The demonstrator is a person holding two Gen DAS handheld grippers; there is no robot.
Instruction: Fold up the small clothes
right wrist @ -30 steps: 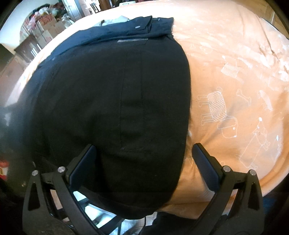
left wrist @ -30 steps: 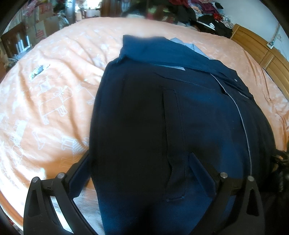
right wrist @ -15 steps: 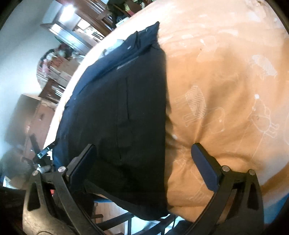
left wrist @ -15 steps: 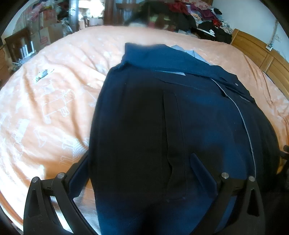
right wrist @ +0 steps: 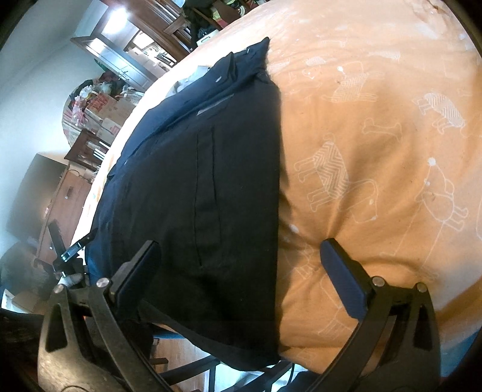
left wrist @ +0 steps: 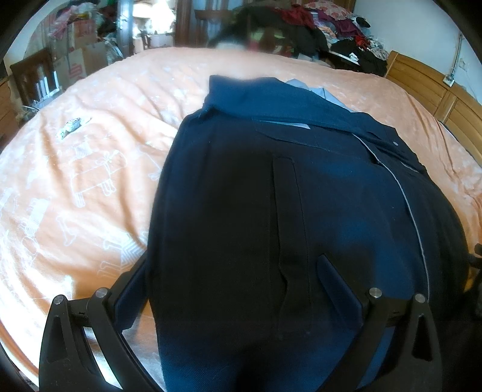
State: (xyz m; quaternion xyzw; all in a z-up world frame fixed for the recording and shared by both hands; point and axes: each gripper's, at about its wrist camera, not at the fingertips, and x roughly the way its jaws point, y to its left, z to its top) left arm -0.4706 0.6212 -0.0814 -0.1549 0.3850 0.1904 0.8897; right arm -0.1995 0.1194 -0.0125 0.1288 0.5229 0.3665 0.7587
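Note:
A dark navy garment (left wrist: pixel 271 196) with a grey-piped seam and a collar-like band lies flat on the orange sheet (left wrist: pixel 90 181). Its near hem hangs over the bed's edge. My left gripper (left wrist: pixel 229 265) is open and straddles the garment's near left part: the left finger sits at the cloth's left edge and the right finger over the cloth. In the right wrist view the same garment (right wrist: pixel 205 169) fills the left half. My right gripper (right wrist: pixel 238 244) is open across its right edge, one finger over the cloth and the other over bare sheet (right wrist: pixel 376 135).
A small wrapper (left wrist: pixel 70 126) lies on the sheet at the left. Piled clothes (left wrist: pixel 316 27) sit beyond the bed's far side, and a wooden headboard (left wrist: pixel 436 99) is at the right. Cardboard boxes (left wrist: pixel 75 60) and a wooden dresser (right wrist: pixel 60 205) stand off the bed.
The right wrist view has rolled and swung right, so more bare sheet shows beside the garment. The left gripper has drawn back slightly. The garment has not moved and both grippers have stayed open.

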